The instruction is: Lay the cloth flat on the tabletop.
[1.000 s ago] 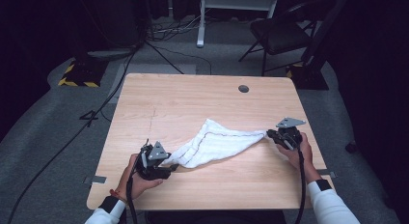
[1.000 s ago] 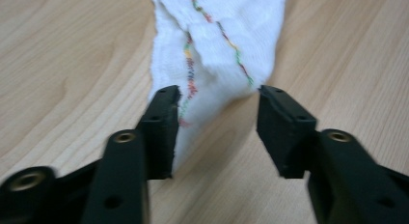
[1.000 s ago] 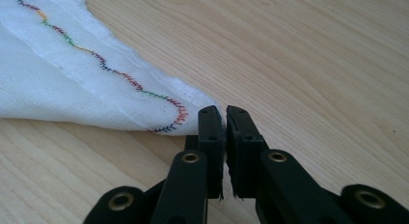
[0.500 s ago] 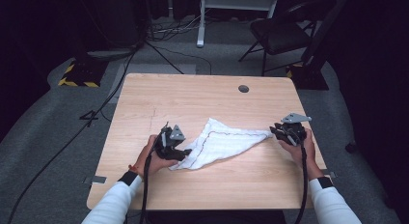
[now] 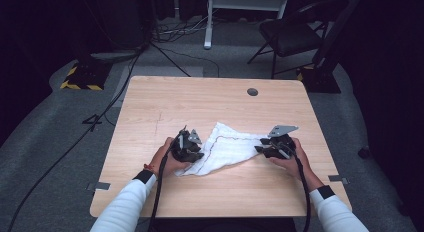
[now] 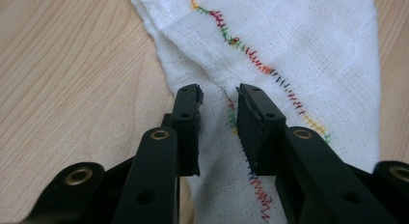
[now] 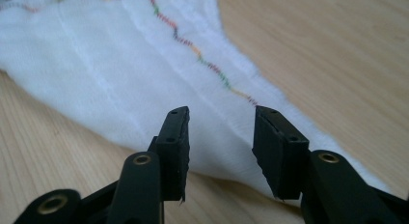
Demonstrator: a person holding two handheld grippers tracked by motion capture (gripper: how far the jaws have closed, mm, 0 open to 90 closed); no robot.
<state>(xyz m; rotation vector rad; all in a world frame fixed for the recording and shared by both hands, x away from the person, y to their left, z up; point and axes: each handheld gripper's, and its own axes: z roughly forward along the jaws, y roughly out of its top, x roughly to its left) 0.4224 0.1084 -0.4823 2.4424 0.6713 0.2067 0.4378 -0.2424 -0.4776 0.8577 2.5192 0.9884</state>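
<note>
White cloth (image 5: pixel 227 149) lies crumpled on the wooden bench (image 5: pixel 210 102), slightly toward the person's side of centre, long axis running left to right between the two hands. Coloured zigzag stitching runs along its hem.

Left tool (image 5: pixel 189 148): at the cloth's left end, resting over the fabric. In the left gripper view the left tool (image 6: pixel 219 105) has its jaws parted by a narrow gap, cloth and a stitched edge lying beneath and between them. Nothing is pinched; the fabric sits flat under the tips.

Right tool (image 5: pixel 270 150): at the cloth's right end, where the fabric narrows to a point. In the right gripper view the right tool (image 7: pixel 221 122) is spread wider than the left, the cloth (image 7: pixel 120 69) stretching away ahead of the jaws, its near edge passing under them. No grip here either.

Key relation: the cloth extends from each tool toward the other, so each hand faces inward along the long axis. Both are about equally near their own end; the left sits further onto the fabric, the right at the very tip.

Judgement: any next grasp needs the jaws dropped onto a hem edge; the left's narrow gap straddles a fold already, so it looks the readier of the two.
</note>
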